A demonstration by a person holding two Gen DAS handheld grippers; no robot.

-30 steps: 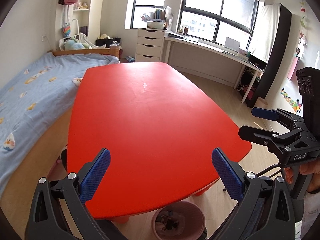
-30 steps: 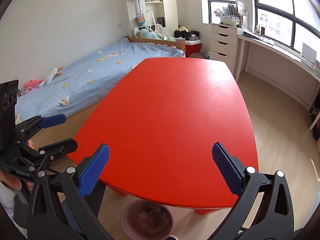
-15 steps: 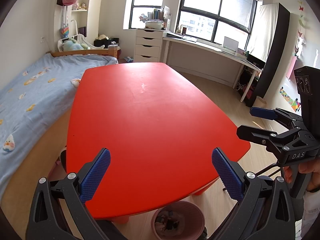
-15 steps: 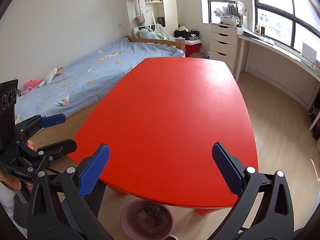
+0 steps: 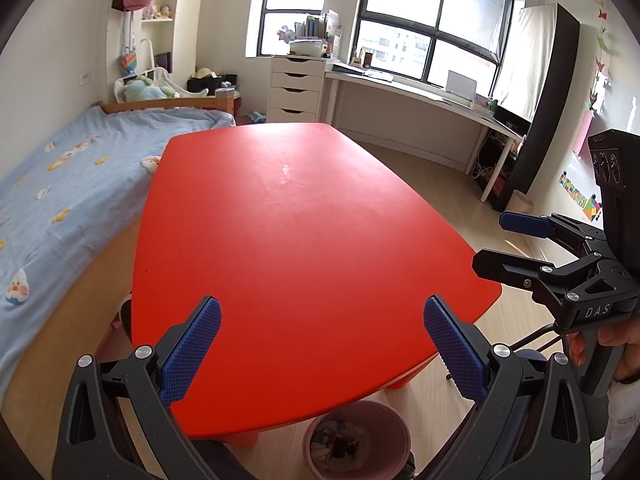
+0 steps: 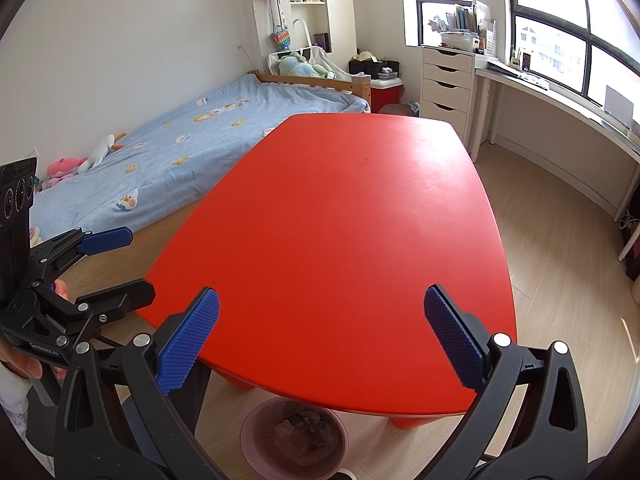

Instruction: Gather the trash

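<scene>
A pink trash bin (image 5: 357,438) holding several pieces of trash stands on the floor under the near edge of the red table (image 5: 304,240); it also shows in the right wrist view (image 6: 294,436). My left gripper (image 5: 322,344) is open and empty above the table's near edge. My right gripper (image 6: 322,340) is open and empty too, beside it. Each gripper shows in the other's view, the right one (image 5: 516,240) and the left one (image 6: 120,264). No loose trash shows on the red tabletop (image 6: 352,232).
A bed with a blue cover (image 5: 52,200) lies left of the table. A white drawer unit (image 5: 296,88) and a long desk (image 5: 420,92) stand under the windows. Wooden floor (image 6: 560,272) runs along the table's right side.
Both views have shifted very slightly; the grippers stay open and empty above the table's near edge.
</scene>
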